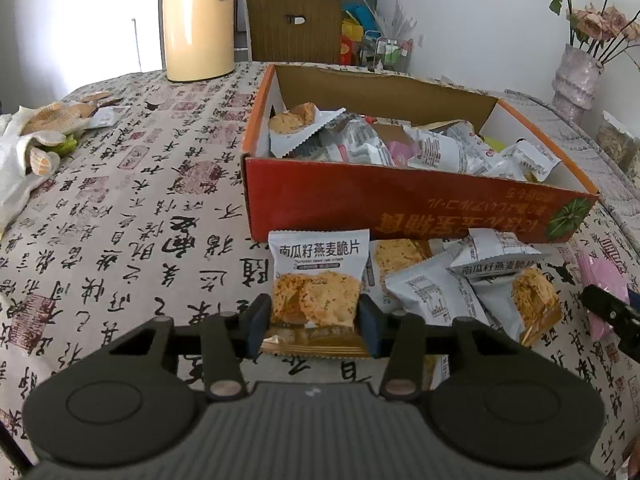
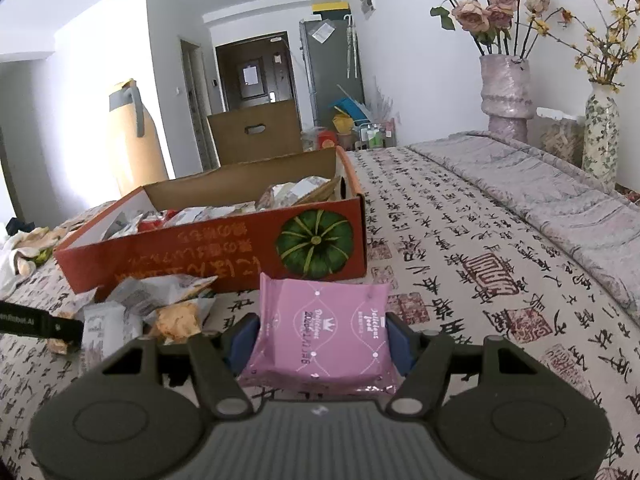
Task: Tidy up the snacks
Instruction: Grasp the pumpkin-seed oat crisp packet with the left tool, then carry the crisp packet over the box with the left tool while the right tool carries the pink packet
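My left gripper (image 1: 314,320) is shut on a white oat-crisp snack packet (image 1: 316,276), held upright just in front of the red cardboard box (image 1: 400,204). The box holds several snack packets (image 1: 360,140). A small pile of loose white packets (image 1: 460,280) lies on the table right of my left gripper. My right gripper (image 2: 322,338) is shut on a pink snack packet (image 2: 324,332), in front of the box's right end with the green pumpkin picture (image 2: 316,240). The loose pile (image 2: 160,304) also shows at its left.
The table (image 1: 140,220) has a calligraphy-print cloth. A cream thermos (image 1: 198,20) stands at the back left, a white bag of peels (image 1: 36,140) at the left edge. Flower vases (image 2: 506,96) and a folded grey cloth (image 2: 540,184) are at the right. The left gripper's arm (image 2: 36,322) shows at the left.
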`<state>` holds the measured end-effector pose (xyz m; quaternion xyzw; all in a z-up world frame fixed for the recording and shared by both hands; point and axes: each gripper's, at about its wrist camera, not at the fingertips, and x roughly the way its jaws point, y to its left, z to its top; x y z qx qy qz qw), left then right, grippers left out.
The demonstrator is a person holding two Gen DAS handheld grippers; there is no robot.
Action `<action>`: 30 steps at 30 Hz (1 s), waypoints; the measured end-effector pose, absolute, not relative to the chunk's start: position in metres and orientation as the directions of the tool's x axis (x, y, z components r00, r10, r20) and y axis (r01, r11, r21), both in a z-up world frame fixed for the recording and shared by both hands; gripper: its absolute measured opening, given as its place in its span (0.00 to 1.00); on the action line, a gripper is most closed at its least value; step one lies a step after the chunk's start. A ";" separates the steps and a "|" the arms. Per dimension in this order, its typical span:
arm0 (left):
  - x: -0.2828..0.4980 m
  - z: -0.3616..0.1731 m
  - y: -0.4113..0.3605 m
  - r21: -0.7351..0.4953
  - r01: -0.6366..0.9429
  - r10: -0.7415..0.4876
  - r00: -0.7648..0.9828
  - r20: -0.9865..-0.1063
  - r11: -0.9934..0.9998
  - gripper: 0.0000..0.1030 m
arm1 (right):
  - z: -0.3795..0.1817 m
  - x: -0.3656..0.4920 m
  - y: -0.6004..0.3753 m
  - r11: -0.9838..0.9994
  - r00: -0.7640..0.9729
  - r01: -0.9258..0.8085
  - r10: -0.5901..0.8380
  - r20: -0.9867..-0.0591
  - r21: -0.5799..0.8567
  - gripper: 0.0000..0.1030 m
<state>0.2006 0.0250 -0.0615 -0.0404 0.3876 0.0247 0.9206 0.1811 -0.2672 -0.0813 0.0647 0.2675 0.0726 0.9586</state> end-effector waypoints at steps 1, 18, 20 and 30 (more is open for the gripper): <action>0.200 -0.061 0.025 -0.050 -0.077 0.019 0.700 -0.714 0.996 0.45 | -0.082 0.180 -0.266 0.981 0.846 -0.106 0.175 -0.504 0.163 0.64; 0.179 -0.032 0.021 -0.037 -0.042 0.009 0.772 -0.635 0.998 0.44 | -0.067 0.174 -0.258 0.979 0.864 -0.139 0.195 -0.465 0.151 0.64; 0.180 -0.027 0.020 -0.038 -0.037 0.005 0.782 -0.623 0.999 0.44 | -0.064 0.175 -0.256 0.978 0.868 -0.148 0.199 -0.454 0.147 0.64; 0.192 -0.002 0.006 -0.035 -0.005 -0.016 0.823 -0.567 0.999 0.44 | -0.042 0.190 -0.241 0.973 0.892 -0.187 0.225 -0.393 0.131 0.64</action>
